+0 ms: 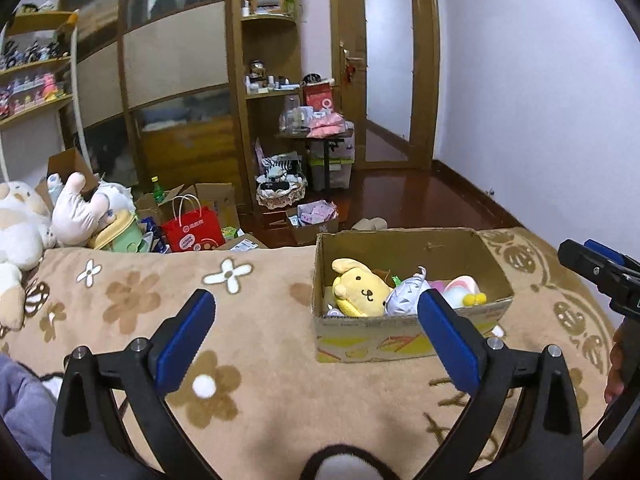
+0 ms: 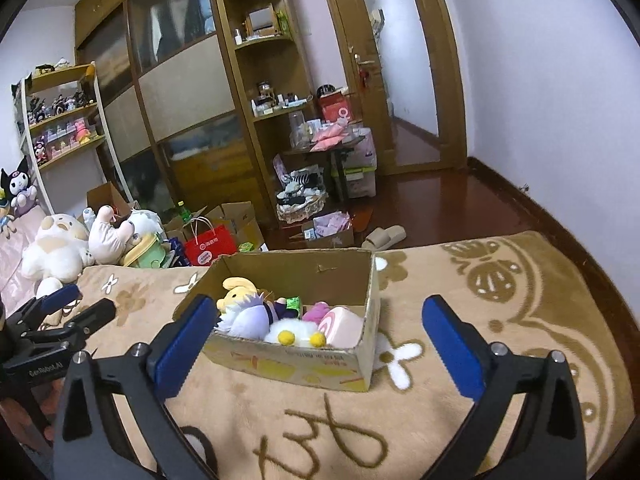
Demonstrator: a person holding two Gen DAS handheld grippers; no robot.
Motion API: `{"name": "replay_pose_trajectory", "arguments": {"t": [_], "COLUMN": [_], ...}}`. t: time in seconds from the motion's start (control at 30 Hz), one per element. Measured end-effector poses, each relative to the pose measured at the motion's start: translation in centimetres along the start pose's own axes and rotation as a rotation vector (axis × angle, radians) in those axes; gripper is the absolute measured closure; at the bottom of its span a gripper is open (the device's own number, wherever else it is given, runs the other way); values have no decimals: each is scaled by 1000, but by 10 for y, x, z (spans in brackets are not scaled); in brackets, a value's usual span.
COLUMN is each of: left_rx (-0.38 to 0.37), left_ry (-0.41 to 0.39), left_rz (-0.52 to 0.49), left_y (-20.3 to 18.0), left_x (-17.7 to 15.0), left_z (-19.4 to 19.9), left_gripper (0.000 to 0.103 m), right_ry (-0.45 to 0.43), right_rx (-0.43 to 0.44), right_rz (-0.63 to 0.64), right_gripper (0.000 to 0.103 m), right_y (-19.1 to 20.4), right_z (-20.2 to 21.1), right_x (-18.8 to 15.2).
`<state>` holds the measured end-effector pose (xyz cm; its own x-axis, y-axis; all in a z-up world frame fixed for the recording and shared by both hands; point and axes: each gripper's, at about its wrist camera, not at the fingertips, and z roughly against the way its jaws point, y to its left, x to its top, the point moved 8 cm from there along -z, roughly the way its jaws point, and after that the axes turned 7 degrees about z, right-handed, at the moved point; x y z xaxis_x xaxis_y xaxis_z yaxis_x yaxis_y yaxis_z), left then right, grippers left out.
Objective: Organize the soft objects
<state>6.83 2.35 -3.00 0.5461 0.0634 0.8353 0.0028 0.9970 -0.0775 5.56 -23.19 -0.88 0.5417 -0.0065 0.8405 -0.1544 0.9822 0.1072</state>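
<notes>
An open cardboard box (image 1: 404,338) (image 2: 296,364) stands on a tan flowered blanket (image 1: 248,344). It holds several soft toys: a yellow dog plush (image 1: 358,290) (image 2: 236,290), a grey-white plush (image 1: 404,296) (image 2: 246,316), a white plush with yellow feet (image 2: 298,334) and a pink roll-shaped plush (image 2: 344,326). My left gripper (image 1: 316,316) is open and empty, in front of the box's near left side. My right gripper (image 2: 316,322) is open and empty, just in front of the box. Each gripper shows at the edge of the other's view (image 1: 600,268) (image 2: 68,312).
Large plush toys (image 1: 24,228) (image 2: 60,244) lie at the blanket's far left. Beyond the bed are a red paper bag (image 1: 194,230) (image 2: 210,246), open cartons, a wooden wardrobe, shelves and a cluttered small table (image 1: 320,132). A slipper (image 2: 384,236) lies on the dark floor.
</notes>
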Motion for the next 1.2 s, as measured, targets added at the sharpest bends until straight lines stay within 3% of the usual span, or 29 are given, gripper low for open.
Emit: {"name": "replay_pose_trajectory", "arguments": {"t": [0.4, 0.67, 0.83, 1.2], "left_rx": [7, -4, -21, -36], "left_ry": [-66, -104, -135, -95], "left_rz": [1, -35, -29, -20], "left_y": [15, 8, 4, -1], "left_x": [-5, -15, -17, -27], "left_z": [68, 93, 95, 73], "left_gripper": [3, 3, 3, 3], "right_ry": [-121, -168, -165, -131], "right_rx": [-30, -95, -90, -90], "right_rz": [10, 55, 69, 54], "right_gripper": [0, 0, 0, 0], "right_y": [5, 7, 4, -7], "right_z": [81, 105, 103, 86], "right_x": [-9, -26, -36, -47]}}
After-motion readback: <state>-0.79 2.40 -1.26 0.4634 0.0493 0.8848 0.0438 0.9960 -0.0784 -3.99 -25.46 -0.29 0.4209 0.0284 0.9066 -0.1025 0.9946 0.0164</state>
